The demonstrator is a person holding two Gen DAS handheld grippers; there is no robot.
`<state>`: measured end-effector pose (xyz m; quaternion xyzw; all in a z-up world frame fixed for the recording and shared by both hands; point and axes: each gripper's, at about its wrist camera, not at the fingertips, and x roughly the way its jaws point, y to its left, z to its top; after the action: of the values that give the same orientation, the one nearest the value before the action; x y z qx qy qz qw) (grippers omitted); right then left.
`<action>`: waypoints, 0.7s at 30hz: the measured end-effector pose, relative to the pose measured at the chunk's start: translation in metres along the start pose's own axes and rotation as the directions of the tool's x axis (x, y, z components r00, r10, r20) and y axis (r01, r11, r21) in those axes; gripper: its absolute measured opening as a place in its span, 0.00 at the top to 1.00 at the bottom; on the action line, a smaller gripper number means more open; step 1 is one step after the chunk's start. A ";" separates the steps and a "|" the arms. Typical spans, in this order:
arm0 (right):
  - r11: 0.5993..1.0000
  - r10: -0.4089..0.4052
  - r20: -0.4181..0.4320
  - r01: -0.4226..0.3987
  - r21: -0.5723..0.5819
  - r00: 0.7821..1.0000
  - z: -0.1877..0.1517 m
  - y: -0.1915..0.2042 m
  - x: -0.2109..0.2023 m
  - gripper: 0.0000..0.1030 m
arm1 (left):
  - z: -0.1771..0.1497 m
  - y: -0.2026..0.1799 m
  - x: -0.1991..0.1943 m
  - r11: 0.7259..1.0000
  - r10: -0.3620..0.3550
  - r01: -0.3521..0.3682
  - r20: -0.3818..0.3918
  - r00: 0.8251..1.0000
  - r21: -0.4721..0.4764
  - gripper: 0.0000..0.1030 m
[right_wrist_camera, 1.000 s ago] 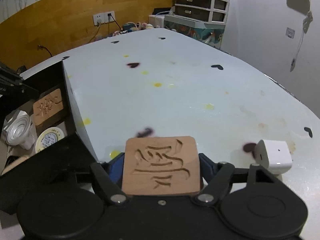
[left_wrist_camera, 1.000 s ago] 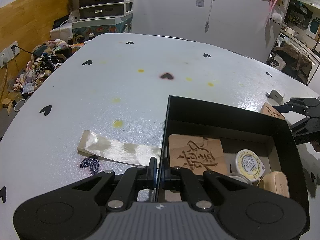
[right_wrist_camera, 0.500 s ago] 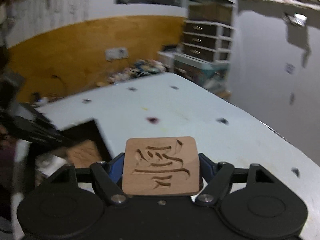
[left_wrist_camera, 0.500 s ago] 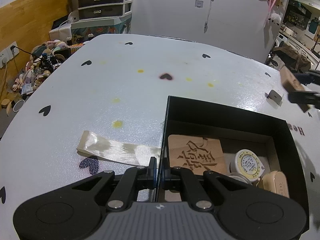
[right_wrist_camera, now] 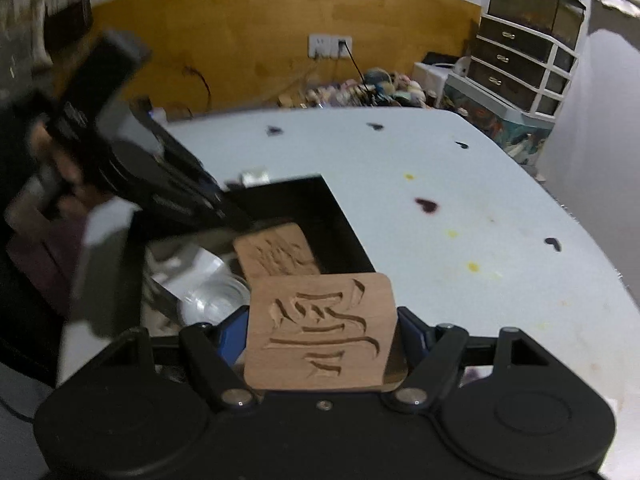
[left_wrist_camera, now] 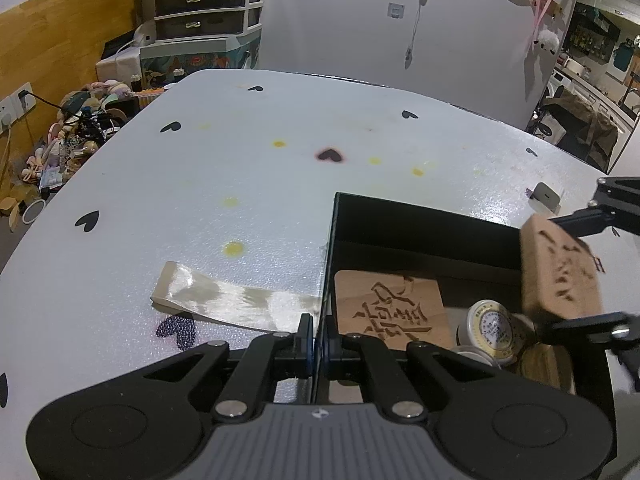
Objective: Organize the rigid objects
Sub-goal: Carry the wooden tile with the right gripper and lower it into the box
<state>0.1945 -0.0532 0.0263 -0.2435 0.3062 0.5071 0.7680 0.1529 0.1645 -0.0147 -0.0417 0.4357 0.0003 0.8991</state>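
My left gripper (left_wrist_camera: 316,340) is shut on the near left wall of the black box (left_wrist_camera: 420,224). Inside the box lie a carved wooden block (left_wrist_camera: 390,308), a round yellow-labelled tin (left_wrist_camera: 490,324) and other small items. My right gripper (right_wrist_camera: 322,338) is shut on a second carved wooden block (right_wrist_camera: 322,332) and holds it in the air over the box's right side; this block also shows in the left wrist view (left_wrist_camera: 560,272). In the right wrist view the box (right_wrist_camera: 344,224) and the first block (right_wrist_camera: 276,254) lie below.
A shiny beige strip (left_wrist_camera: 232,300) lies on the white table (left_wrist_camera: 200,184) left of the box. A small white charger cube (left_wrist_camera: 546,196) sits beyond the box's far right corner. A drawer unit (left_wrist_camera: 200,4) and floor clutter stand past the table's far edge.
My right gripper lifted the wooden block off the table and carried it over the box's right side. My left gripper kept its hold on the box wall and stayed still.
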 end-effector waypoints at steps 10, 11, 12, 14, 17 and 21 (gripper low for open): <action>0.972 -0.128 -0.021 0.122 -0.203 0.992 0.005 0.029 0.020 0.25 | 0.000 0.000 0.000 1.000 -0.005 0.005 0.001 1.000 -0.001 0.96; 0.961 -0.160 -0.028 0.150 -0.231 0.987 0.005 0.033 0.023 0.25 | 0.000 0.000 0.000 1.000 -0.005 0.005 0.001 1.000 -0.001 0.96; 0.954 -0.183 -0.033 0.169 -0.249 0.983 0.004 0.035 0.026 0.25 | 0.000 0.000 0.000 1.000 -0.005 0.005 0.000 1.000 0.000 0.96; 0.939 -0.221 -0.045 0.200 -0.280 0.974 0.003 0.040 0.031 0.25 | 0.000 0.000 0.000 1.000 -0.005 0.005 0.001 1.000 -0.001 0.96; 0.919 -0.266 -0.046 0.239 -0.315 0.963 0.001 0.047 0.036 0.25 | 0.000 0.000 0.000 1.000 -0.006 0.006 0.001 1.000 -0.002 0.96; 0.909 -0.293 -0.046 0.263 -0.322 0.955 0.002 0.051 0.037 0.26 | 0.000 0.000 0.000 1.000 -0.005 0.005 0.001 1.000 -0.002 0.96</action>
<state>0.1584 -0.0096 -0.0026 -0.4264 0.2199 0.4225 0.7690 0.1529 0.1645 -0.0150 -0.0436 0.4354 -0.0018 0.8992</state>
